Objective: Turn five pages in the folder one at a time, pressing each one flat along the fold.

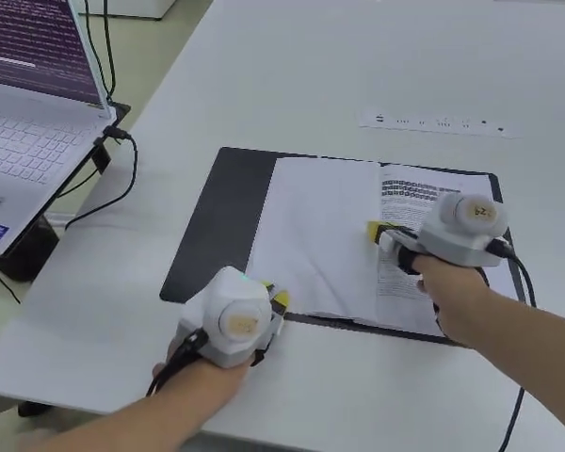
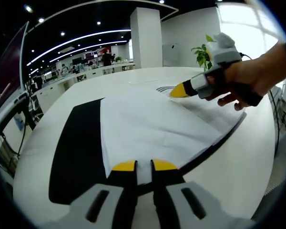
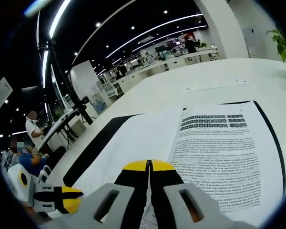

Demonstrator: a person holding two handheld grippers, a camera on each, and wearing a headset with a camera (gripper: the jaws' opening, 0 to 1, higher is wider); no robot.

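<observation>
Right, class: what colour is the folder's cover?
The cover is black; the head view shows it best.

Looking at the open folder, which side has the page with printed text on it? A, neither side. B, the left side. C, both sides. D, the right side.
D: the printed page lies to the right of the fold, while the sheet to its left is blank white.
</observation>
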